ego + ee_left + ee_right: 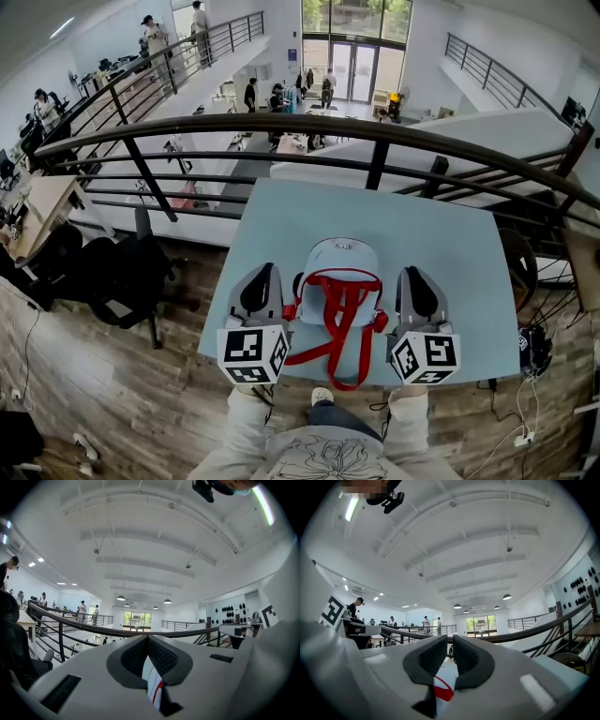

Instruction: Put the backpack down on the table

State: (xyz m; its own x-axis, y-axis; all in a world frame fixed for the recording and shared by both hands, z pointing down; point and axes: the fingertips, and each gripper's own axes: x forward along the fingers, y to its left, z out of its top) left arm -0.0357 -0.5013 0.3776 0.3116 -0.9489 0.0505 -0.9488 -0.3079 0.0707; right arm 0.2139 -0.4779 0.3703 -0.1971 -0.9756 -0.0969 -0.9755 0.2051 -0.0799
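White backpack (339, 265) with red straps (343, 314) laid on blue table (450, 253), lower middle, sides pinched by closed left gripper (261, 275) and right gripper (416, 275)

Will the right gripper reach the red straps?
Probably yes: the straps are right beside the right gripper, nothing between. But its jaws look shut on the backpack, so it must let go first.

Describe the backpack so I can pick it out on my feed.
Find the pale blue table just inside the black railing. At its near edge, between the left gripper and the right gripper, is the backpack: pale blue-white, the only thing with bright red straps.
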